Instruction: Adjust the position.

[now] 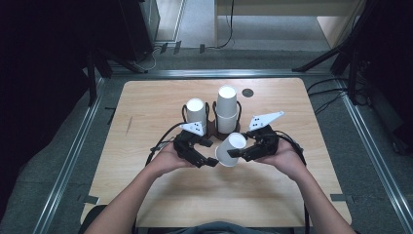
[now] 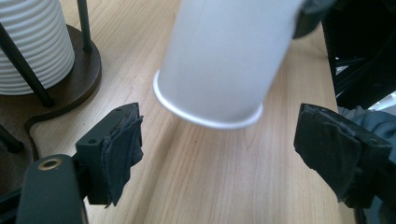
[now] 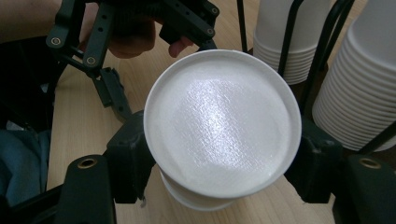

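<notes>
Above the desk centre, toward its near edge: one white paper cup, tilted, clenched in the right tongs. Left tongs released, standing wide beside the cup's rim, not touching. Behind: two cup stacks in a dark holder, partly cut off in both gripper views. No legible writing.

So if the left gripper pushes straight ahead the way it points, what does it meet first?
Most likely the paper cup held by the right gripper. Its rim hangs ahead of the left gripper, between the open jaws; depth is uncertain.
</notes>
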Tool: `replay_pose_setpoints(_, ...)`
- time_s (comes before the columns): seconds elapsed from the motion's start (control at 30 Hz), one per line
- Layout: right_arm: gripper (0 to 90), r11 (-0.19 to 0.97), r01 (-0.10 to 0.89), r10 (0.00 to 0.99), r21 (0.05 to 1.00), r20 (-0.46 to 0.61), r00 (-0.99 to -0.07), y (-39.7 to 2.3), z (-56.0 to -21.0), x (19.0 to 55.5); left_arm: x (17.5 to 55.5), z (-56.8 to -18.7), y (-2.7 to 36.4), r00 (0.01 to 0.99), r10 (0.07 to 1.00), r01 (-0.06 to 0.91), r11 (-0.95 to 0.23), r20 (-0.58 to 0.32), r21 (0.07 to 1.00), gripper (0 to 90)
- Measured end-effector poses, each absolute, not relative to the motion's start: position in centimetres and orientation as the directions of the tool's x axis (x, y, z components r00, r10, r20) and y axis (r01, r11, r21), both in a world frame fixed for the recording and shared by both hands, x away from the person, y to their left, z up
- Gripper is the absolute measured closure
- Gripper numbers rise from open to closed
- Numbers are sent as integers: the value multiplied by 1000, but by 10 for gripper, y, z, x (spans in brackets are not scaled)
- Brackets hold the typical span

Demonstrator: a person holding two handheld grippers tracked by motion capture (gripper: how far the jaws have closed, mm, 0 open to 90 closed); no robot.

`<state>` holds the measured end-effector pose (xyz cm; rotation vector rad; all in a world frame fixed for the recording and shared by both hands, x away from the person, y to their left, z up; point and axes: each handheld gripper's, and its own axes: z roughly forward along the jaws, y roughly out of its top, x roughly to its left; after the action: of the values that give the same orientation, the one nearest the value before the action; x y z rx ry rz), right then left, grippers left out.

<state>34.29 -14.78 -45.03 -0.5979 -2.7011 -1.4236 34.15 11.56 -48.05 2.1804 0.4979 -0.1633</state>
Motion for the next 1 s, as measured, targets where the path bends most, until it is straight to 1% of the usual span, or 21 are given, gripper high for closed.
replay_pose_setpoints(0.07,329,507,345,314,790,204,-927,-147,-451,343,343,-481,114,916,284,399,-547,-285,736,149)
replay_pose_setpoints(0.1,330,508,349,309,788,212,-927,-144,-451,342,343,-481,113,916,280,398,-547,-288,736,123)
replay_pose_setpoints(0.2,330,506,347,290,789,223,-931,-141,-452,340,343,-482,111,922,261,385,-555,-285,738,105)
replay_pose_setpoints(0.37,331,493,357,273,793,248,-929,-136,-451,339,344,-484,107,925,255,378,-564,-281,734,96)
replay_pose_setpoints(0.47,331,484,361,266,797,260,-928,-135,-451,340,343,-485,105,929,254,368,-565,-268,738,66)
replay_pose_setpoints(0.5,332,470,369,256,802,276,-926,-134,-451,339,343,-484,104,931,248,364,-559,-269,745,65)
replay_pose_setpoints(0.77,332,462,372,248,805,285,-926,-130,-452,339,339,-484,100,943,227,331,-565,-244,755,69)
replay_pose_setpoints(0.8,332,454,379,242,806,298,-924,-130,-452,340,339,-484,99,944,226,328,-562,-241,759,143)
replay_pose_setpoints(0.9,332,450,382,245,807,300,-922,-130,-452,340,340,-485,99,943,221,331,-563,-247,757,164)
replay_pose_setpoints(1.0,334,453,392,257,800,304,-917,-132,-454,342,339,-483,96,950,210,310,-579,-230,754,250)
